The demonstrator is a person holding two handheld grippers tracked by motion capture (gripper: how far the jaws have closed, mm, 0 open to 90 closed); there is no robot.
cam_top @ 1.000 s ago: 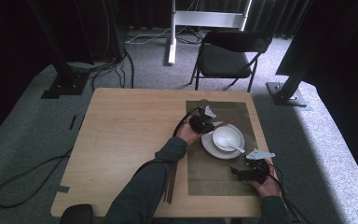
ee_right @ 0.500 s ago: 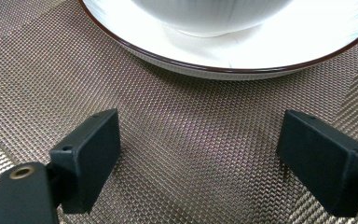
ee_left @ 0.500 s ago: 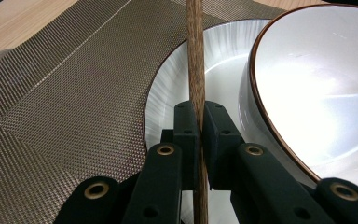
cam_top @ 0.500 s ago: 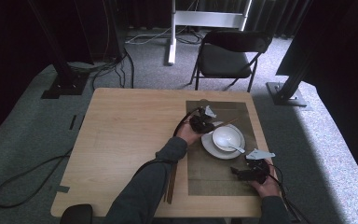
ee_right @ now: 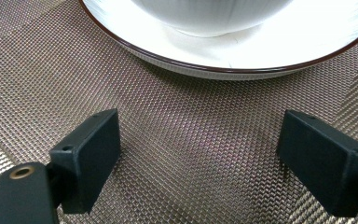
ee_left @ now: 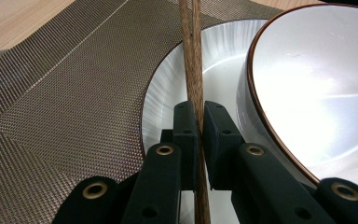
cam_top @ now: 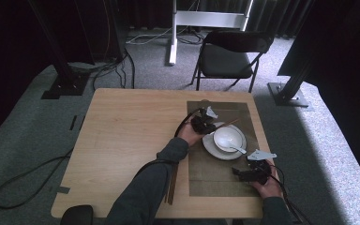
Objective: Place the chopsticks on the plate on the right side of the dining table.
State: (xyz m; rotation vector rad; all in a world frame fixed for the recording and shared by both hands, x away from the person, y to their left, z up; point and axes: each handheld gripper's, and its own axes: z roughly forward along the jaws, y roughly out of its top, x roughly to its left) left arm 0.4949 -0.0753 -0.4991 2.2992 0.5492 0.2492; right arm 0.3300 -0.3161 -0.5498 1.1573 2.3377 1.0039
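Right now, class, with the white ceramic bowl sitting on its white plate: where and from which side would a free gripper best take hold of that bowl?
Grip the white ceramic bowl by its thin upright rim, one jaw inside, one outside, coming from above on the side facing the open right gripper. The wall is too wide and curved to span, and the left gripper with its wooden chopsticks crowds the far side.

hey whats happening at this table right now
A person is laying a place setting with a gripper in each hand. The left gripper is shut on a pair of wooden chopsticks, holding them over the rim of a white plate beside the white bowl that sits on it. A spoon rests in the bowl. The right gripper hangs open and empty over the woven placemat, just short of the plate. More chopsticks lie on the wooden table.
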